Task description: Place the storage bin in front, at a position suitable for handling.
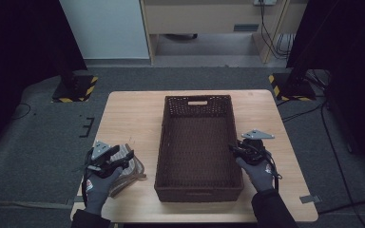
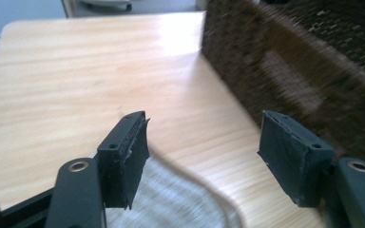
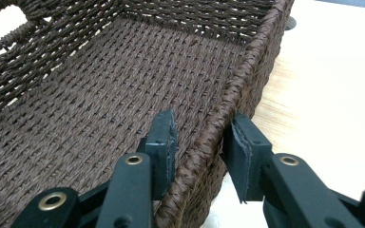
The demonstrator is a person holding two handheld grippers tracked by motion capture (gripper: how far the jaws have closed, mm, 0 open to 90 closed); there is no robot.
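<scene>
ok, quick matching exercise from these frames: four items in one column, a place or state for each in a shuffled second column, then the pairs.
Column 1:
1. basket
2. folded cloth
3. left gripper
4. right gripper

Column 2:
A. jaws astride a woven rim
B. lies at the table's near left corner
C. stands mid-table, nothing in it
D. jaws wide apart above fabric, gripping nothing

Pairs: 1-C, 2-B, 3-D, 4-A
</scene>
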